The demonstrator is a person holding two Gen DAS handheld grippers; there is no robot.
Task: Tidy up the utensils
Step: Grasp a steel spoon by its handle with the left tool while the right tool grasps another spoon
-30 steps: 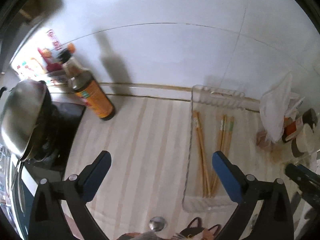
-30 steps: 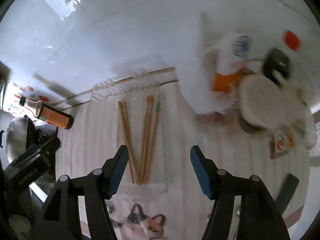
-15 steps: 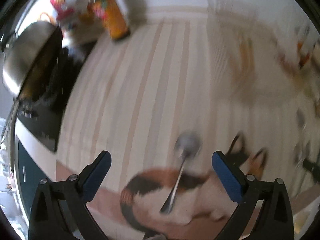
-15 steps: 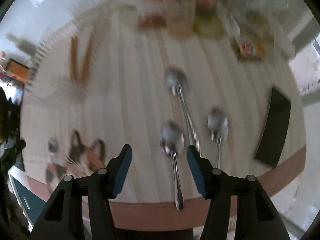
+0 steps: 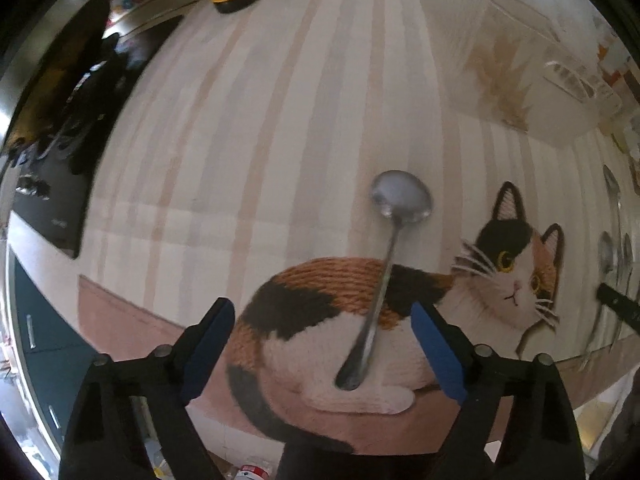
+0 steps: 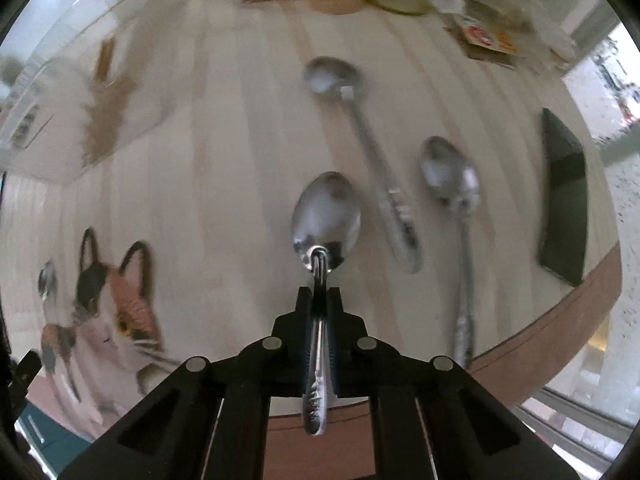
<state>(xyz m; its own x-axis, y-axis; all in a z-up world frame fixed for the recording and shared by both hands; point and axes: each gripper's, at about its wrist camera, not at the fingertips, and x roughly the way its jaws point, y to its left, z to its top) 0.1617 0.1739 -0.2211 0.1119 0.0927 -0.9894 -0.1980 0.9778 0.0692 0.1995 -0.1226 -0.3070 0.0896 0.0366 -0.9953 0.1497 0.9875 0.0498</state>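
left claw (image 5: 322,344) points straight down, its blue-padded jaws wide apart and closing in, the pads touching nothing. right claw (image 6: 319,300) points down too, black jaws clamped tight together, pinching a thin metal handle that runs up the middle between them.

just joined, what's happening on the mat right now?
A person is sorting spoons with two handheld grippers. The right gripper has its jaws shut on the handle of a spoon whose bowl points away from the camera; two more spoons lie loose beside it on the striped mat. The left gripper points down over another spoon lying across the cat picture, jaws closing either side of the handle but not yet touching it. The clear tray with chopsticks sits further back.
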